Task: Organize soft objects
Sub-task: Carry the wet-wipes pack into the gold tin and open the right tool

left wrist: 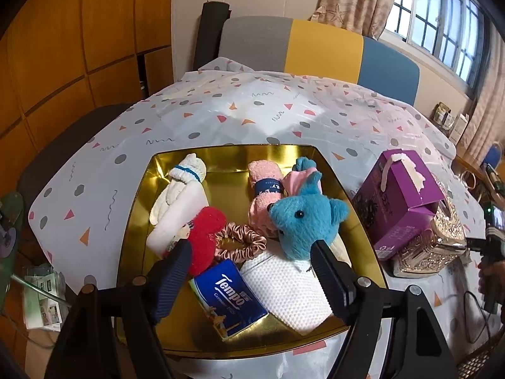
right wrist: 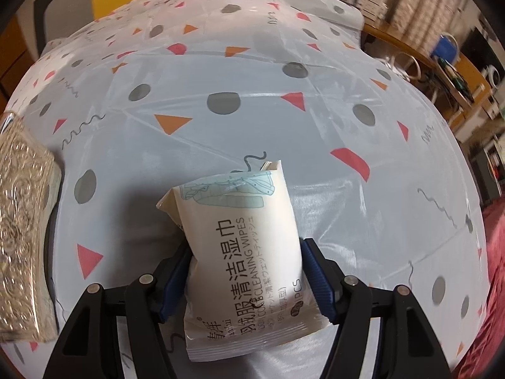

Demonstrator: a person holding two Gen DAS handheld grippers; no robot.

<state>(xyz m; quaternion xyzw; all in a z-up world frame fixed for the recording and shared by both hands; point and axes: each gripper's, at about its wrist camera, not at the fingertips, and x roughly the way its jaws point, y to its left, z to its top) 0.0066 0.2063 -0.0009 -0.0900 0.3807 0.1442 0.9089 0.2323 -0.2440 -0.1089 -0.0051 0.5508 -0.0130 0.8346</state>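
A gold tray (left wrist: 139, 221) holds a blue plush toy (left wrist: 303, 218), a pink rolled towel (left wrist: 263, 189), a white rolled sock (left wrist: 186, 177), a red plush piece (left wrist: 205, 240), a pink satin scrunchie (left wrist: 241, 240), a blue Tempo tissue pack (left wrist: 230, 300) and a white textured cloth (left wrist: 290, 290). My left gripper (left wrist: 249, 271) is open and empty, just above the tray's near side. My right gripper (right wrist: 246, 271) is shut on a white pack of cleaning wipes (right wrist: 240, 240), held above the tablecloth.
A purple box (left wrist: 401, 195) leans on an ornate silver tissue box (left wrist: 438, 246), which also shows in the right wrist view (right wrist: 22, 221), right of the tray. The patterned tablecloth (right wrist: 252, 79) covers the table. A colour-block chair (left wrist: 315, 47) stands behind it.
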